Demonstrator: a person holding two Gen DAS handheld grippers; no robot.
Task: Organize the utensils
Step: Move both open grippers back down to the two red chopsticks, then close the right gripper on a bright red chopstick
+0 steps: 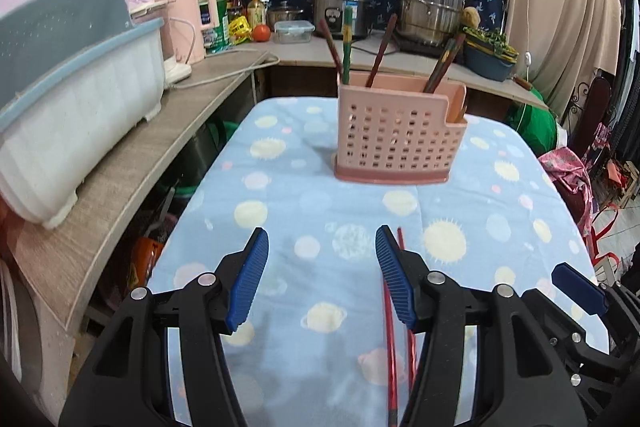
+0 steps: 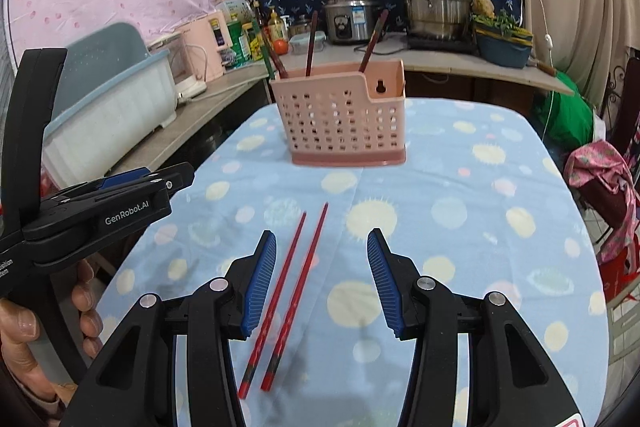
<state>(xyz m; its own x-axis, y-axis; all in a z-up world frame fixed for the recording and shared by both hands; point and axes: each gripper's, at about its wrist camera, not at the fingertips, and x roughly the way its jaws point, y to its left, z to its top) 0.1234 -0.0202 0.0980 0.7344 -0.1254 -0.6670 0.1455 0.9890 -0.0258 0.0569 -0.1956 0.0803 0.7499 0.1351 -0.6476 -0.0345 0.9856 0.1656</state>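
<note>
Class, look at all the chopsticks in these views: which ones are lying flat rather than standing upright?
The red pair lies flat on the blue cloth, side by side in front of the right claw. The darker chopsticks stand upright in the pink holder.
</note>
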